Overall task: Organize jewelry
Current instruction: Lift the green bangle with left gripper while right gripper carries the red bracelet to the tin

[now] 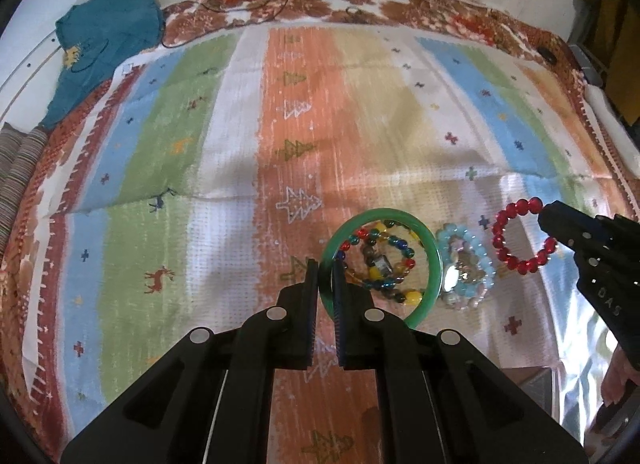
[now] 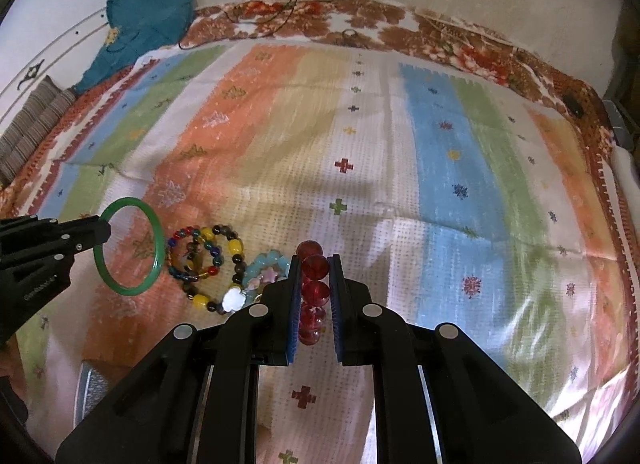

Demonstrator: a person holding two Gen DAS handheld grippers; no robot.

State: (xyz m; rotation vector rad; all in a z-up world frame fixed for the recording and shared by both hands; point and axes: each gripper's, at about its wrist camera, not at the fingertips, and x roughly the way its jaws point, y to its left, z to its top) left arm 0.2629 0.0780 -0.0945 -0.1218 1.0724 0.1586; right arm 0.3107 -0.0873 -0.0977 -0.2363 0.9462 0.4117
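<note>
Closest to the lens, the left gripper (image 1: pixel 326 264) is clamped shut on the rim of the green bangle (image 1: pixel 434 260), and the right gripper (image 2: pixel 314 264) is pinched on the red bead bracelet (image 2: pixel 314 280), both apparently held up off the striped blanket (image 1: pixel 240 144). My guess is the bangle's a rigid, smooth ring, probably brittle and slippery, so biting across the rim like this looks right, just no knocking it. From the right wrist view it stands nearly on edge, hanging off the jaw tips with its opening facing sideways. I'd bet the red one is light and stretchy, so it'll sag; pinching a bead or two works fine. From the left wrist view its loop faces the camera, just right of the bangle. Between them on the blanket sit the multicolour bead bracelets (image 2: pixel 206 264) and the pale blue bracelet (image 2: pixel 272 262), just right of the bangle.
</note>
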